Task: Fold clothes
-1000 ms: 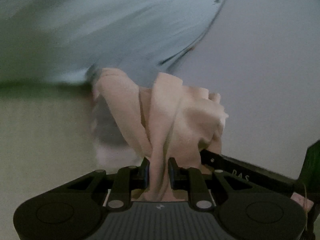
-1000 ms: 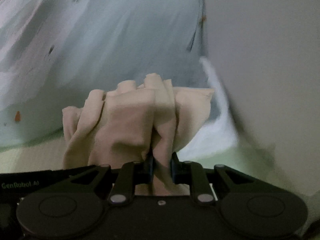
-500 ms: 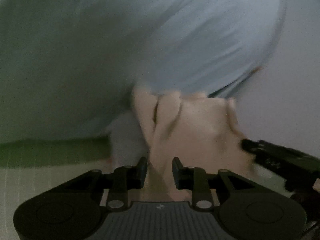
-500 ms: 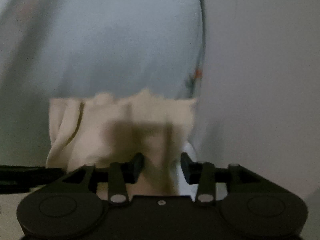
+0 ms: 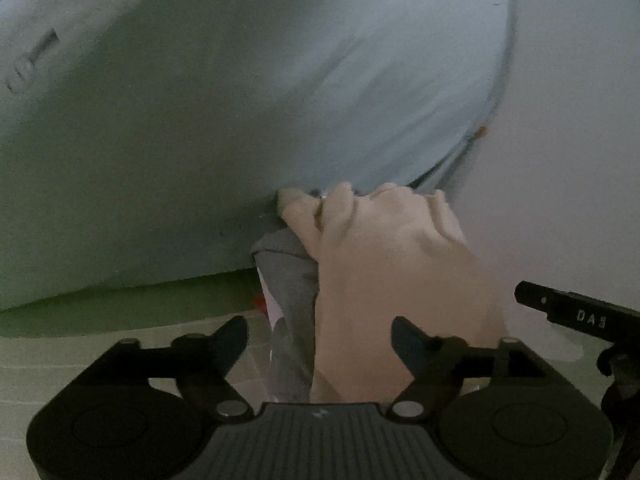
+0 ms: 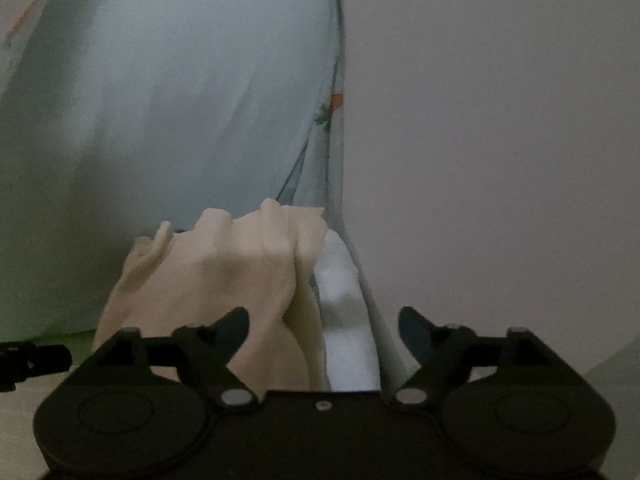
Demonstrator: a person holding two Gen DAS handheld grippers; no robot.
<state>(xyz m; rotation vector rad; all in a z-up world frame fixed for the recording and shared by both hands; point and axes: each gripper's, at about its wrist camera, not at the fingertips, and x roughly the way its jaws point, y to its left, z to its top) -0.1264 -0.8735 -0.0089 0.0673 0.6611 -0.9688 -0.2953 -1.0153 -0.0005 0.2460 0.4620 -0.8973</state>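
Note:
A cream garment point(image 5: 392, 280) lies bunched on top of a stack, over a grey garment point(image 5: 288, 276). My left gripper point(image 5: 320, 332) is opening, its jaws wide apart; the cream cloth sits between them, but the pads do not press it. From the right wrist view the same cream garment point(image 6: 224, 288) rests beside a white piece point(image 6: 340, 320). My right gripper point(image 6: 324, 320) is opening too, jaws spread, with cloth lying loose between them. Each gripper shows at the edge of the other's view: the right gripper point(image 5: 576, 316) and the left gripper point(image 6: 28, 360).
A large pale blue cloth point(image 5: 280, 80) with small orange prints point(image 6: 336, 100) rises right behind the stack. A plain white wall point(image 6: 500, 160) fills the right side. The stack rests on a pale greenish surface point(image 5: 80, 360).
Both grippers were shut on the cream garment a second ago and now stand wide open. The garment has dropped from hanging folds onto the stack, close against the blue cloth.

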